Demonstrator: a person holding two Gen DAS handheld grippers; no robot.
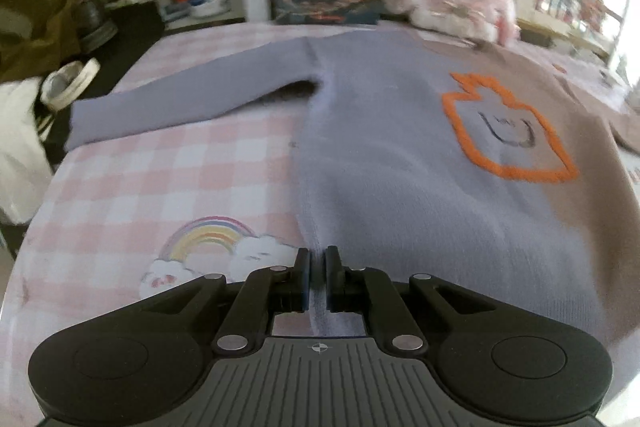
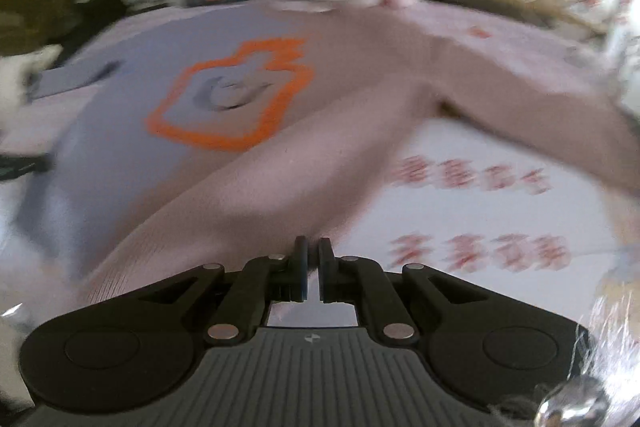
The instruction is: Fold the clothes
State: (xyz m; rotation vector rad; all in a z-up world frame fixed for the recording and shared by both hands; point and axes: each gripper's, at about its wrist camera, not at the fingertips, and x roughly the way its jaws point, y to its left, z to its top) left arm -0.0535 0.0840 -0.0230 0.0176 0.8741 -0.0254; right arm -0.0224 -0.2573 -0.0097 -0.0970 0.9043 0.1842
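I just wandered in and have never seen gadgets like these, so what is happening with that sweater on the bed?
A person is folding clothes with a two-finger gripper in each hand. The sweater, half lavender and half pinkish-tan with an orange outline on the chest, lies spread flat on a pink checked sheet. The left gripper is pinched shut on the lavender bottom edge, and the right gripper is closed at the tan bottom edge. Both sleeves lie stretched out to the sides, so no fold has been made yet.
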